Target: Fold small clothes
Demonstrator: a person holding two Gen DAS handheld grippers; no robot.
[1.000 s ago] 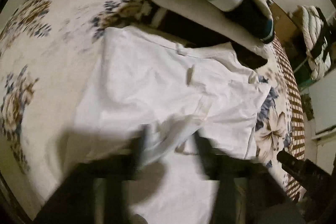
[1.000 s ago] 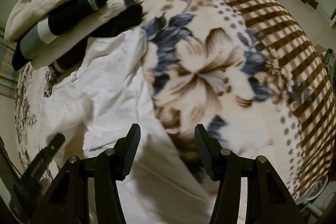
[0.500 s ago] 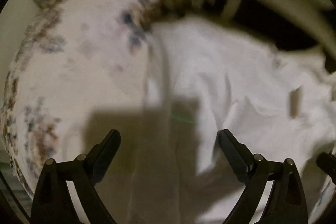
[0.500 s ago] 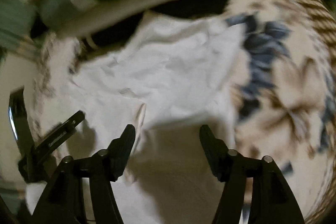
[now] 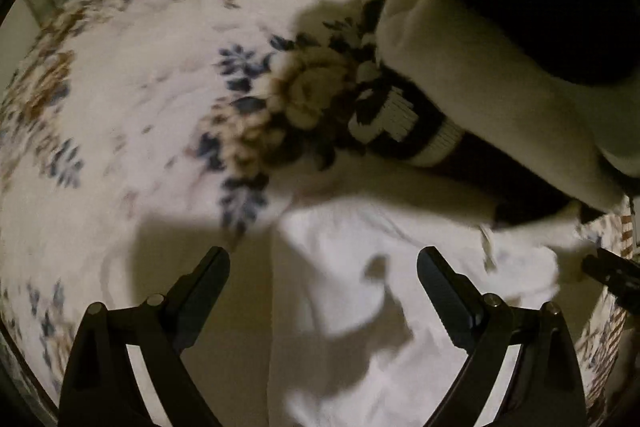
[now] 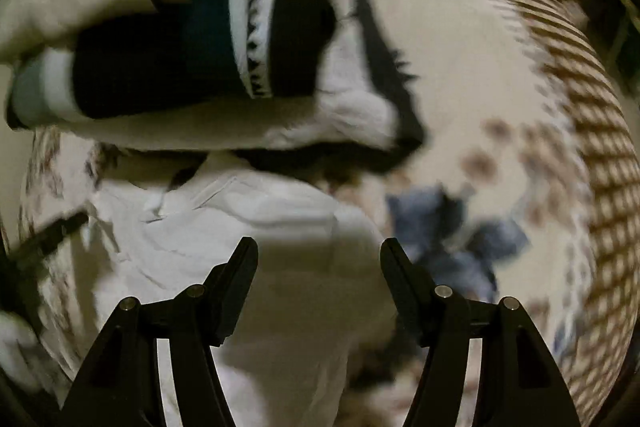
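A white garment (image 5: pixel 360 299) lies spread and creased on a floral bedspread (image 5: pixel 132 99). My left gripper (image 5: pixel 323 269) is open and empty, hovering over the garment's left edge. My right gripper (image 6: pixel 319 259) is open and empty over the garment's (image 6: pixel 256 227) right side near its top edge. The tip of the right gripper shows at the right edge of the left wrist view (image 5: pixel 612 271). The tip of the left gripper shows at the left edge of the right wrist view (image 6: pixel 48 235).
A pile of other clothes (image 6: pixel 192 39), cream, black and striped, lies just beyond the white garment; it also shows in the left wrist view (image 5: pixel 460 67). The bedspread's brown checked border (image 6: pixel 592 131) curves along the right.
Both grippers have moved forward along the garment toward the clothes pile. The left gripper, blurred over the cloth a second ago, now stands wide open. The views are motion-blurred.
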